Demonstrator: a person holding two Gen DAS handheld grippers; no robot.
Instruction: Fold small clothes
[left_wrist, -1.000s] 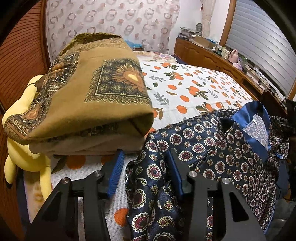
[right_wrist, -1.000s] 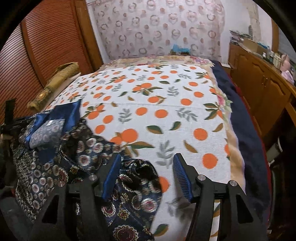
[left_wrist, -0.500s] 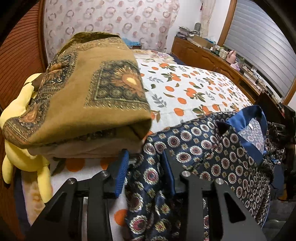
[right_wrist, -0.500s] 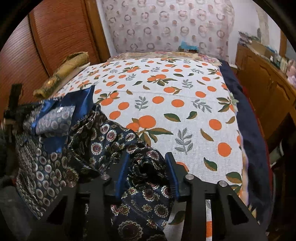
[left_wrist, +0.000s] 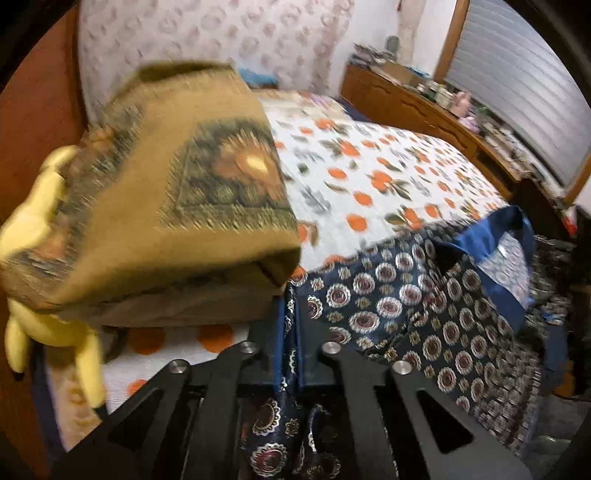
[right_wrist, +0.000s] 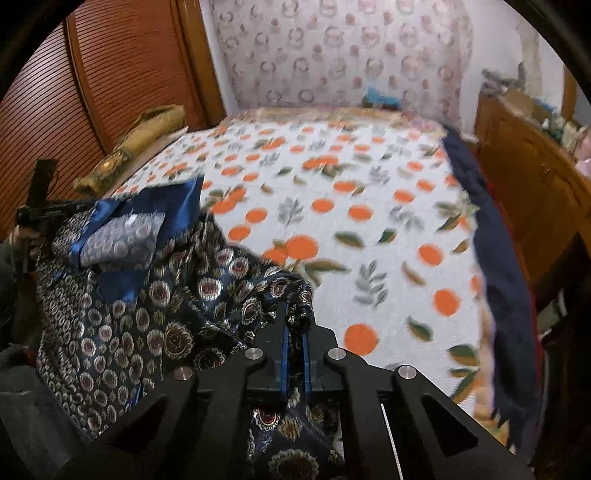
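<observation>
Shirt (left_wrist: 424, 306) edges pinched by left tool (left_wrist: 291, 332) and right tool (right_wrist: 293, 339).

No readable text, labels, brand names, numbers or signs appear in either view. A small pale tag (left_wrist: 503, 252) sits inside the collar of the dark patterned shirt (left_wrist: 424, 317), but it is too small and blurred to tell whether anything is printed on it. The cluttered items on the wooden dresser (left_wrist: 436, 99) by the window are likewise too blurred to read.
</observation>
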